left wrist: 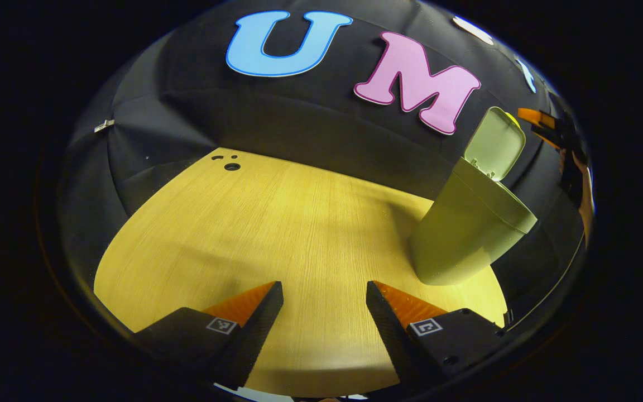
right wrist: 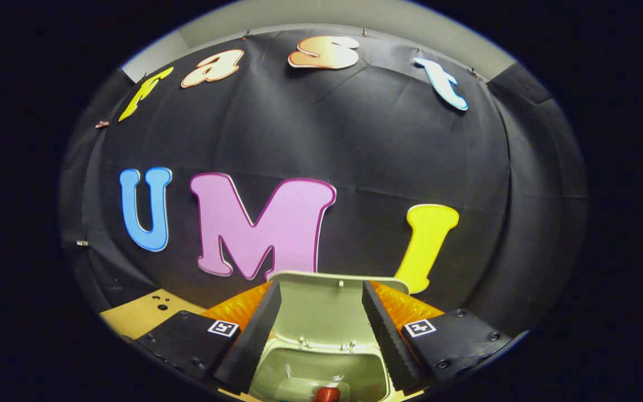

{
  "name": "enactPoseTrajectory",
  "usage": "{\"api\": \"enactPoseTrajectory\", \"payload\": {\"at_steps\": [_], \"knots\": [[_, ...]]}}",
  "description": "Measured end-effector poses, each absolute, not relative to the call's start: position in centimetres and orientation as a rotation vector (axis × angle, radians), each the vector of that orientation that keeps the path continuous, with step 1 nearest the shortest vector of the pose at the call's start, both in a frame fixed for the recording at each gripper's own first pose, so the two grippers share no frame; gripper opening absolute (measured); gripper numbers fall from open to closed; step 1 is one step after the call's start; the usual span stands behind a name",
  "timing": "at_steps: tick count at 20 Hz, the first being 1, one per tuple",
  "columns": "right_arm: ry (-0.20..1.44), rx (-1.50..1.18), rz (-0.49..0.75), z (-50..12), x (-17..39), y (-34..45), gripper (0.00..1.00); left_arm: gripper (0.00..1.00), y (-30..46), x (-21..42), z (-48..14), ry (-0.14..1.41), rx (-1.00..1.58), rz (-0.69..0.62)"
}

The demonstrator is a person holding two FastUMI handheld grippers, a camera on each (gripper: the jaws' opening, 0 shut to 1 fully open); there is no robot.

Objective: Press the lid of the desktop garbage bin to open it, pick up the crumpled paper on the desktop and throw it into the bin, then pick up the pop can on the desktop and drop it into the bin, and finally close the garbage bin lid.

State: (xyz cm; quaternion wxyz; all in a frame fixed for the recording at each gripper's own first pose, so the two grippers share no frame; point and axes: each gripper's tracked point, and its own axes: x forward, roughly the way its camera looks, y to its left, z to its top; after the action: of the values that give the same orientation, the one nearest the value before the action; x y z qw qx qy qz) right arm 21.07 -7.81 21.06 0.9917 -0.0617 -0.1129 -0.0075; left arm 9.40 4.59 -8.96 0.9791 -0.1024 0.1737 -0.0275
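The pale green desktop bin (left wrist: pixel 466 234) stands on the right of the wooden table (left wrist: pixel 243 223), its lid (left wrist: pixel 494 145) tipped up and open. My left gripper (left wrist: pixel 324 285) hovers open over bare tabletop, left of the bin, with nothing between its fingers. My right gripper (right wrist: pixel 320 285) is open directly above the bin's mouth (right wrist: pixel 321 363), facing the raised lid (right wrist: pixel 321 310). Inside the bin, at the bottom edge of the right gripper view, a bit of a red thing (right wrist: pixel 327 394) shows, apparently the pop can. In the left gripper view the right gripper (left wrist: pixel 550 125) appears beside the lid's top.
Black cloth walls close off the table's back and sides. A few small holes (left wrist: pixel 232 166) mark the table's far left corner. A hand (left wrist: pixel 584 195) holding the right gripper shows at the far right edge, behind the bin.
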Motion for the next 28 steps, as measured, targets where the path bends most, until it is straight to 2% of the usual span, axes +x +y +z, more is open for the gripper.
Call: {"api": "enactPoseTrajectory", "payload": {"at_steps": [5, 15, 21, 28], "knots": [[-0.232, -0.102, -0.038, 23.0, 23.6, -8.4, 0.92, 0.96, 5.3, 9.1, -9.7, 0.356, -0.231, -0.031], [-0.157, -0.089, -0.065, 20.9, 27.4, -8.7, 0.92, 0.96, 6.8, 7.9, -9.9, 0.340, -0.284, 0.031], [-0.132, -0.089, -0.061, 20.2, 26.0, -8.3, 0.90, 0.96, 6.6, 7.9, -9.8, 0.337, -0.290, 0.020], [-0.086, -0.061, -0.058, 17.5, 21.3, -8.1, 0.90, 0.96, 5.4, 8.7, -10.6, 0.365, -0.261, -0.033]]}}
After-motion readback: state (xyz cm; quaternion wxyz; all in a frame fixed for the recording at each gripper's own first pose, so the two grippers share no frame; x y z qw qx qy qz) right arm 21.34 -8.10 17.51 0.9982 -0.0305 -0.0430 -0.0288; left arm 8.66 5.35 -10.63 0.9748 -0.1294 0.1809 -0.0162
